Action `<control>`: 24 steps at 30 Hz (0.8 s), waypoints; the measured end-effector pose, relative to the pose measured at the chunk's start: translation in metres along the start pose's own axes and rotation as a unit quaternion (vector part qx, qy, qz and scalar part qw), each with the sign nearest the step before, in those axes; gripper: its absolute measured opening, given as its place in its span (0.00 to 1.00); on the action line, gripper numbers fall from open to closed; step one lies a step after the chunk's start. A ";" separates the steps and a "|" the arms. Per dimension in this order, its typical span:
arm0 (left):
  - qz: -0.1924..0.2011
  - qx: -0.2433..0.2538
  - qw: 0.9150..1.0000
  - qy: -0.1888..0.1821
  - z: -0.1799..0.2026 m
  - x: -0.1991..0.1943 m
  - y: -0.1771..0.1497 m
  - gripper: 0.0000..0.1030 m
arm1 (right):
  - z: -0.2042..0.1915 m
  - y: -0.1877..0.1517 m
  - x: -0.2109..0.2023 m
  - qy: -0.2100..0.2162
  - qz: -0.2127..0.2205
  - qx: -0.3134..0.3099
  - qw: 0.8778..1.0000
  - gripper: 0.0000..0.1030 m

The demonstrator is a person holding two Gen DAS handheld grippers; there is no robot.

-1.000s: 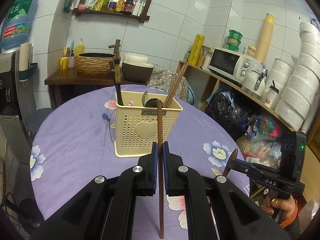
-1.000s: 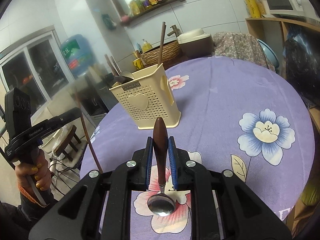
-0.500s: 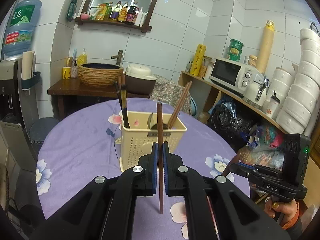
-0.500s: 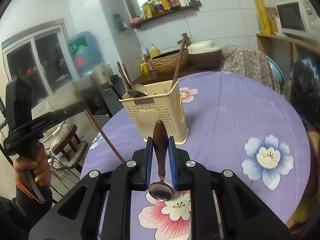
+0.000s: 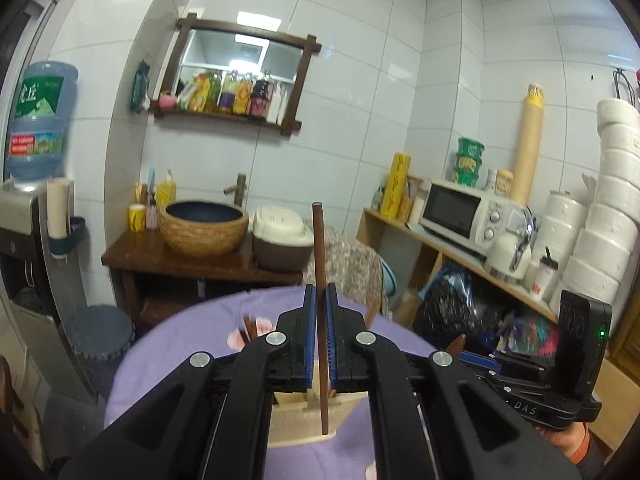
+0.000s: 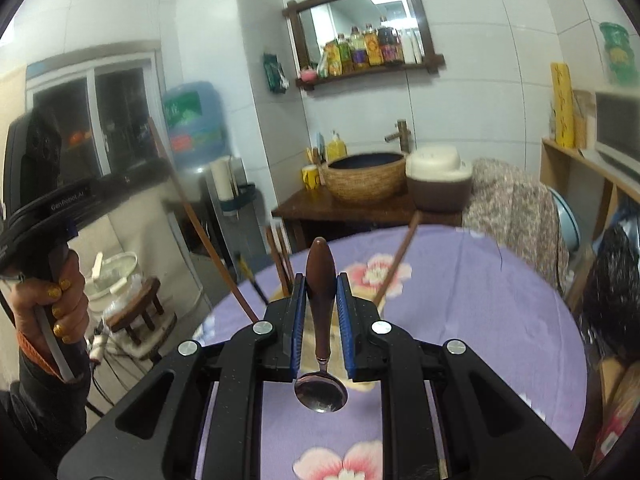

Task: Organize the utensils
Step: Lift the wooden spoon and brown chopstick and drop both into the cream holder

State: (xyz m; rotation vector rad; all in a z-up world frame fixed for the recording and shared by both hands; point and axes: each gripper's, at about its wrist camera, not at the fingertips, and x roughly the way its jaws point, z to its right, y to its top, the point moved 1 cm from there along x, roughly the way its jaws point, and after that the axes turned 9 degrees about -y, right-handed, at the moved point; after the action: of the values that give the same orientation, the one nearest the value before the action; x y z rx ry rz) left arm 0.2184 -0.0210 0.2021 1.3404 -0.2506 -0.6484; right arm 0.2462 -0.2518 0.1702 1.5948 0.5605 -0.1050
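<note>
My left gripper [image 5: 320,296] is shut on a thin brown chopstick [image 5: 318,248] that stands upright, its lower tip over the cream utensil holder [image 5: 296,420]. The fingers hide most of the holder. My right gripper [image 6: 321,282] is shut on the brown handle of a spoon [image 6: 320,391], whose metal bowl hangs toward the camera. In the right wrist view, only the sticks in the holder [image 6: 394,268] show past the jaws. A hand holds the left gripper's handle [image 6: 44,208] at the left of that view. The other gripper [image 5: 576,364] is low on the right of the left wrist view.
The round table wears a purple floral cloth [image 6: 488,304]. Behind it stand a wooden washstand with a woven basin [image 5: 204,226] and a rice cooker [image 5: 282,242]. A shelf with a microwave [image 5: 456,210] and stacked white rolls [image 5: 600,220] lines the right wall. A water dispenser [image 5: 36,200] stands on the left.
Both grippers rose and moved in toward the holder, which has slipped under the jaws in both views. The chopstick's tip now hangs over the holder. Both grips are unchanged.
</note>
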 end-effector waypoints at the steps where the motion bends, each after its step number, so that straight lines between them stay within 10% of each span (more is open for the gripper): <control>1: 0.006 0.002 1.000 0.005 0.000 0.004 0.011 0.06 | -0.001 0.012 0.003 -0.002 0.006 -0.001 1.000 0.16; 8: 0.002 0.006 0.999 0.053 -0.012 0.045 0.027 0.06 | -0.013 0.057 0.039 -0.040 0.029 -0.014 0.999 0.16; 24: -0.116 0.031 0.990 0.071 -0.034 0.095 -0.064 0.06 | 0.000 -0.031 0.111 -0.079 -0.049 -0.015 0.996 0.16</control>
State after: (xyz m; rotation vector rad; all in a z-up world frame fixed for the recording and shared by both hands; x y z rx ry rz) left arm 0.2934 -0.0525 0.1149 1.4823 0.0001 -0.7399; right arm 0.3301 -0.2195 0.0984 1.5150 0.5142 -0.2938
